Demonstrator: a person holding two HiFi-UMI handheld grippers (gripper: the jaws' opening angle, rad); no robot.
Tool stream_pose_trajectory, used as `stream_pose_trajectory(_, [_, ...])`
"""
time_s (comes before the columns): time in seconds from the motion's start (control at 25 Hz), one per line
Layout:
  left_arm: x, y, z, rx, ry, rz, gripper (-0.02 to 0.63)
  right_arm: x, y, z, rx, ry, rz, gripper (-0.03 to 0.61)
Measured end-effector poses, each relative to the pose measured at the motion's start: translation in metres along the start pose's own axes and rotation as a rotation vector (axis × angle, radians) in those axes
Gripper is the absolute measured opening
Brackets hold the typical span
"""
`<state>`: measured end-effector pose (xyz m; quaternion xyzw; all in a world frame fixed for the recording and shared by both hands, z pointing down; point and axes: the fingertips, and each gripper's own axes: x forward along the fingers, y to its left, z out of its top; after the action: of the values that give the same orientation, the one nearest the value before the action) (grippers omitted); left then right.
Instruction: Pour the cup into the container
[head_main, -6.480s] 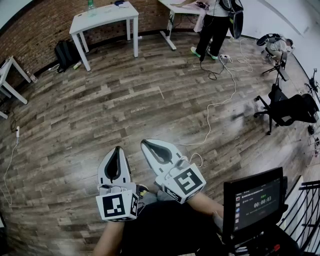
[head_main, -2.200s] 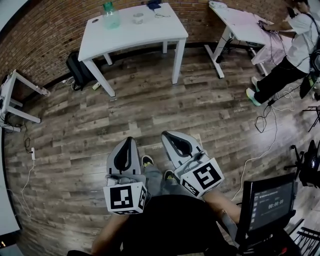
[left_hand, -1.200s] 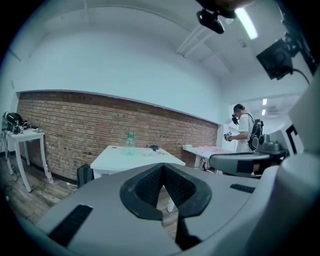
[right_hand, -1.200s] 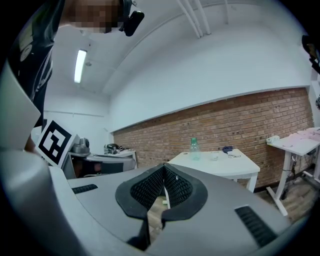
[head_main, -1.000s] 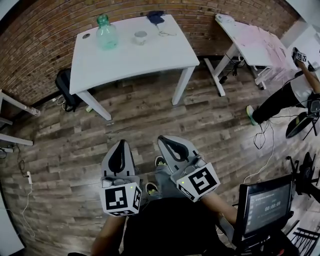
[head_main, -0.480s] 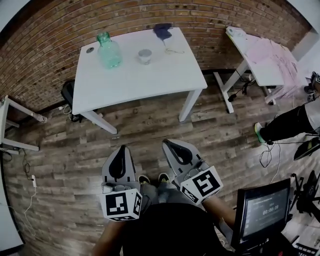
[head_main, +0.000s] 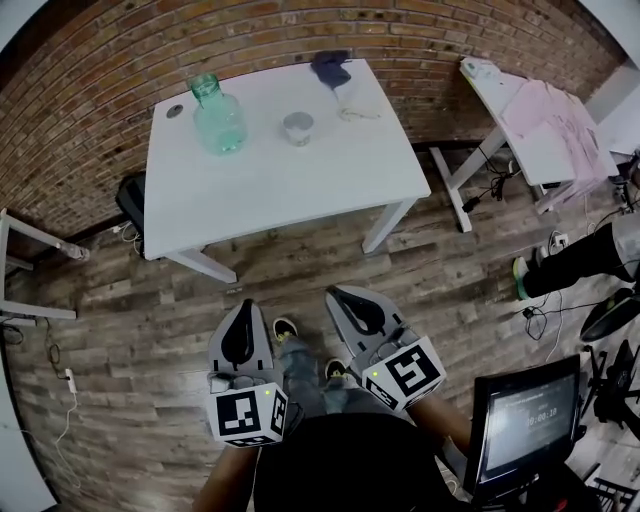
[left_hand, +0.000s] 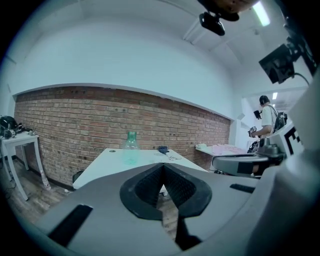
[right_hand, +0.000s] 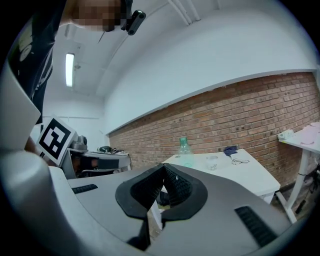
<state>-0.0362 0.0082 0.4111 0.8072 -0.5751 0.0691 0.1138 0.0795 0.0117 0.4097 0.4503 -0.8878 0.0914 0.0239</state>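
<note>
Head view: left tongs (head_main: 243, 305) and right tongs (head_main: 338, 294) are both shut, holding nothing, well apart from the far tabletop (head_main: 300, 185); the cup (head_main: 297, 128) stands there, right of the green container (head_main: 219, 115); the step looks like getting close; next, open tongs round the cup.

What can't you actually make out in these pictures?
- Cup contents: too small in the head view and both gripper views.
- Dark blue thing at the white table's far edge: too small to identify.
- Screen text, head view: too small, blurred.
- Person at right: cut off by the edge, only a leg shows.
</note>
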Motion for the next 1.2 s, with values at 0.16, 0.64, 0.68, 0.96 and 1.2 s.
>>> stream_pose_trajectory(0.16, [0.039,0.027,0.008,0.001,0.006,-0.034,-0.003,0.048,-0.010,-0.002,0.018,0.033,-0.016,-0.002])
stream_pose_trajectory(0.64, [0.128,0.105,0.028,-0.009,0.027,-0.105,-0.003,0.160,-0.032,0.017,-0.001,0.069,-0.080,-0.002])
stream_pose_trajectory(0.68, [0.132,0.107,0.028,-0.009,0.029,-0.112,-0.003,0.163,-0.034,0.019,-0.001,0.066,-0.088,-0.002])
stream_pose_trajectory(0.96, [0.167,0.102,0.034,-0.004,0.051,-0.149,-0.003,0.183,-0.063,0.018,0.007,0.066,-0.115,-0.002])
stream_pose_trajectory(1.2, [0.216,0.095,0.040,-0.001,0.068,-0.144,-0.003,0.204,-0.108,0.023,0.022,0.058,-0.100,-0.002])
